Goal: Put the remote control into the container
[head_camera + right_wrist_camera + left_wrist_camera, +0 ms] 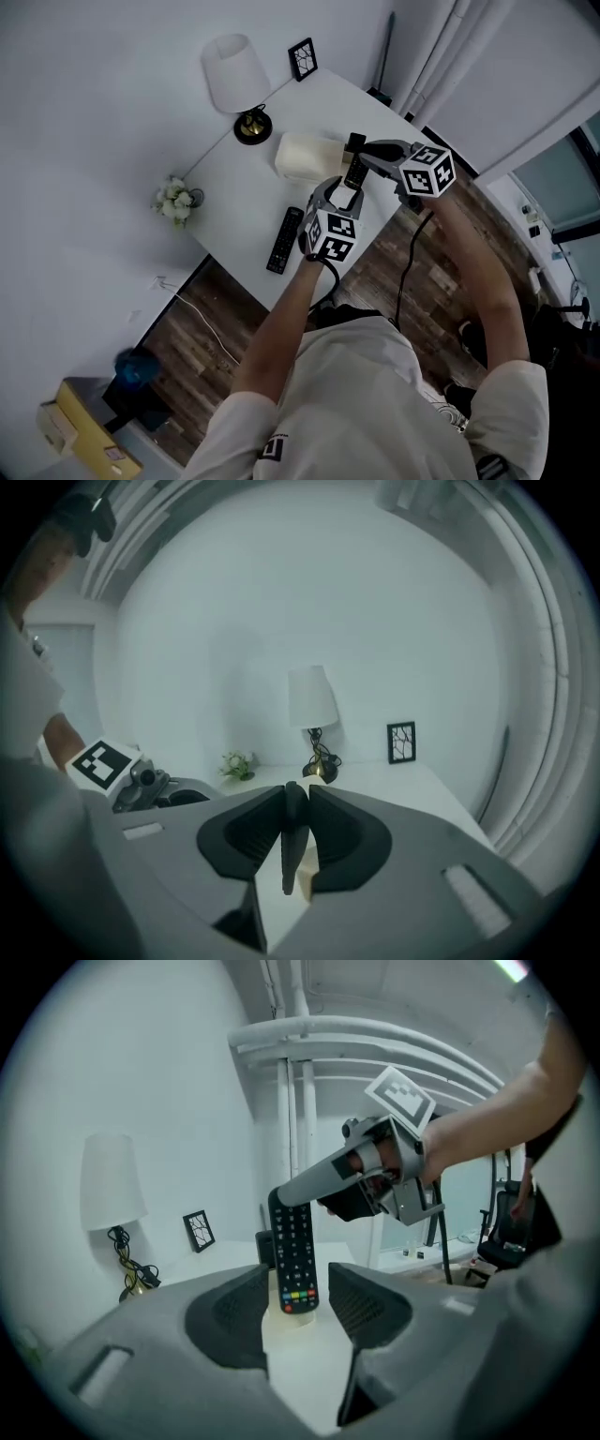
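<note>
Status: mid-task, remote lifted but not yet in.

The slim black plastic remote control [354,174] is off the white rectangular table [323,98]. It hangs upright, button face toward the left gripper's camera. The R gripper [361,150] is clamped on its upper end; in the right gripper view the jaws pinch it edge-on w/ no gap.

The L gripper [342,195] is released. Its jaws stand wide apart, and the remote's lower end shows betw. them in the left gripper view w/ clear space each side, so nothing is gripped there. It hovers just under the R one, approx. over the table edge nearest the person.

The pale cream, rounded plastic container [302,155] stands mid-table, betw. the wall-side edge and the person-side edge. It is empty as far as can be seen. The remote hangs just beside it on the person's side; can't tell if its tip is over the rim yet.

Done, judging from this: pickup and turning the remote on end.

Left, prob.: shift it over the opening, lower it in, let go, pull back. Main risk looks like the tip catching the rim or nudging the light container, w/ the L gripper free to steady it.

A 2nd black remote [284,240] lies flat near the person-side edge, toward the corner, well apart from the container. Unclear if it belongs to the job.
</note>
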A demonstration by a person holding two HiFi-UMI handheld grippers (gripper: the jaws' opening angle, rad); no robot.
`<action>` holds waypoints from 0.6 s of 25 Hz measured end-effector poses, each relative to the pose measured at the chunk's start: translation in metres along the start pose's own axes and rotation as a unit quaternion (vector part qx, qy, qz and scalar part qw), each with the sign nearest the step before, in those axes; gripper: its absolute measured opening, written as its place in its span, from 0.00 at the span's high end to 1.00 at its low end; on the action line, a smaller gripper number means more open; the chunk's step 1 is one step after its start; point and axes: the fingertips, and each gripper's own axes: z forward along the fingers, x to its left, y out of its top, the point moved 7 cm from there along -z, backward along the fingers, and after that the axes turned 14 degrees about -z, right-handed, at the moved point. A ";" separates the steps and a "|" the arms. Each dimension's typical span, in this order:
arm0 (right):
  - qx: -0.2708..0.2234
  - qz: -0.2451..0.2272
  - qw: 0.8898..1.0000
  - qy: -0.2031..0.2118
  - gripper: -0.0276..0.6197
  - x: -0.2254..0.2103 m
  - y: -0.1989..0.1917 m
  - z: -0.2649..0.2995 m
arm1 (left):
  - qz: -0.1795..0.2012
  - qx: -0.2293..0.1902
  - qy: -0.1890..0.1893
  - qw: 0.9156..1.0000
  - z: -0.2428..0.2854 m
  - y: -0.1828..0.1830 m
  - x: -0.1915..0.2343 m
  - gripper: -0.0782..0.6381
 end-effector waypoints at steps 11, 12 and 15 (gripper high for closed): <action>-0.019 -0.151 0.988 -0.014 0.83 -0.031 0.001 0.013 | -0.048 0.025 0.006 0.999 0.019 -0.006 0.016 0.88; -0.017 -0.151 0.988 -0.010 0.83 -0.034 -0.002 0.017 | -0.047 0.025 0.009 0.999 0.020 -0.005 0.017 0.88; -0.010 -0.156 0.988 -0.010 0.83 -0.039 -0.015 0.026 | -0.055 0.023 0.014 0.998 0.021 -0.004 0.024 0.88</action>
